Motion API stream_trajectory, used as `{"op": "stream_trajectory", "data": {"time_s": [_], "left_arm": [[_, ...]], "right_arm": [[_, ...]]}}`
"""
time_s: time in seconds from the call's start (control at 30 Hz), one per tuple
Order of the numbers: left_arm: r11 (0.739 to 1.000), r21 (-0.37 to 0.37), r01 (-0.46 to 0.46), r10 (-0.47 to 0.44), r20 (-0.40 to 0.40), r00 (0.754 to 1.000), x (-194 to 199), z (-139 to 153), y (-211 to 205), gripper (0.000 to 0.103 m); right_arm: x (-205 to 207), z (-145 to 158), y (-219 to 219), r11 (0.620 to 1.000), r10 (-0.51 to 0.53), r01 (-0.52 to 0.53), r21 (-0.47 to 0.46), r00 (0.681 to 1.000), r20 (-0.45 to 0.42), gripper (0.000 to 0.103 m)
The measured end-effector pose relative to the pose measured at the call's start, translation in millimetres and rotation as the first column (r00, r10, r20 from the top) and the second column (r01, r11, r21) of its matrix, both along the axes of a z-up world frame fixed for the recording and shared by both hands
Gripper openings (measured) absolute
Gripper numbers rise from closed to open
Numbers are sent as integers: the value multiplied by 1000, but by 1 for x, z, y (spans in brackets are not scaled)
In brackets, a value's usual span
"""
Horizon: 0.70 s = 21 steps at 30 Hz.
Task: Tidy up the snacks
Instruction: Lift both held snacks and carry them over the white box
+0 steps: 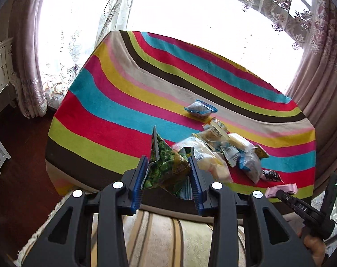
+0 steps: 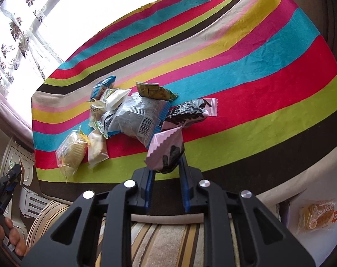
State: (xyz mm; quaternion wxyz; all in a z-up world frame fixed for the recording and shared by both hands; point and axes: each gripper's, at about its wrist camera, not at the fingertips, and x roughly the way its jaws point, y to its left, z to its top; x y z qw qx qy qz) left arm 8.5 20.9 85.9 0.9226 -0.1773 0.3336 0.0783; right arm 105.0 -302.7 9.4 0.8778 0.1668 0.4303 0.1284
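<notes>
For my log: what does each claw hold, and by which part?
Left claw: green snack packet, gripped across its body. Right claw: pink-and-black snack packet, by its lower end.

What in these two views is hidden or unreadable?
- Left wrist view: the green packet's lower part is hidden by the left gripper.
- Right wrist view: the pink packet's print is too small; the right gripper covers its base.
- Both: window overexposed.
</notes>
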Motion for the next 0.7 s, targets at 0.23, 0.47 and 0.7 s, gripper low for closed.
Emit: {"op": "stream_trajectory", "data": {"time_s": [0.23, 0.47, 0.7], "left_arm": [[989, -11, 147, -147, -37, 988, -19, -18, -61, 34], [974, -22, 226, -227, -74, 971, -12, -33, -88, 34], [965, -44, 258, -262, -99, 960, -8, -41, -96, 34]], "right_arm": [[-28, 2, -11, 998, 0, -2, 59, 999, 33, 21], [-50, 9, -15, 999, -2, 0, 38, 998, 58, 21], [-55, 22, -13, 1000, 11, -11, -2, 997, 83, 21]]}}
